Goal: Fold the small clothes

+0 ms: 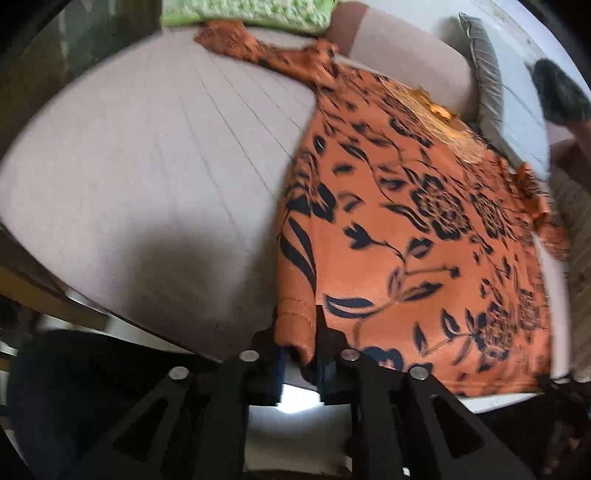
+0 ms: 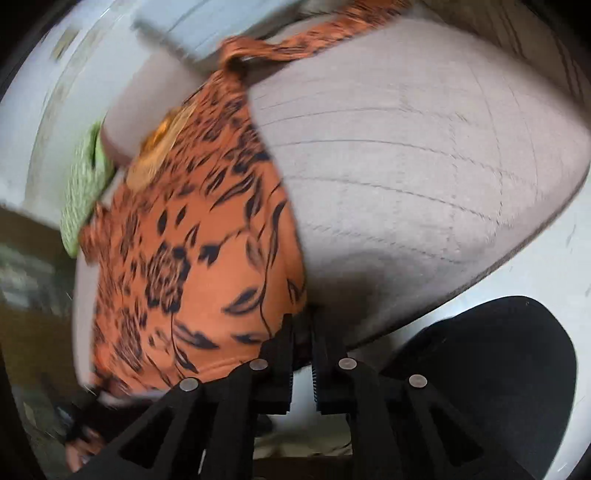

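Note:
An orange garment with a black floral print lies spread on a pale grey cushioned surface. My left gripper is shut on the garment's near left hem corner. In the right wrist view the same garment lies to the left, one sleeve stretching away toward the top. My right gripper is shut on the garment's near right corner at the cushion's edge. A gold embroidered neckline shows at the far end.
A green knitted piece lies at the far end of the cushion; it also shows in the right wrist view. A grey pillow stands at the back right. A black rounded object sits below the cushion edge.

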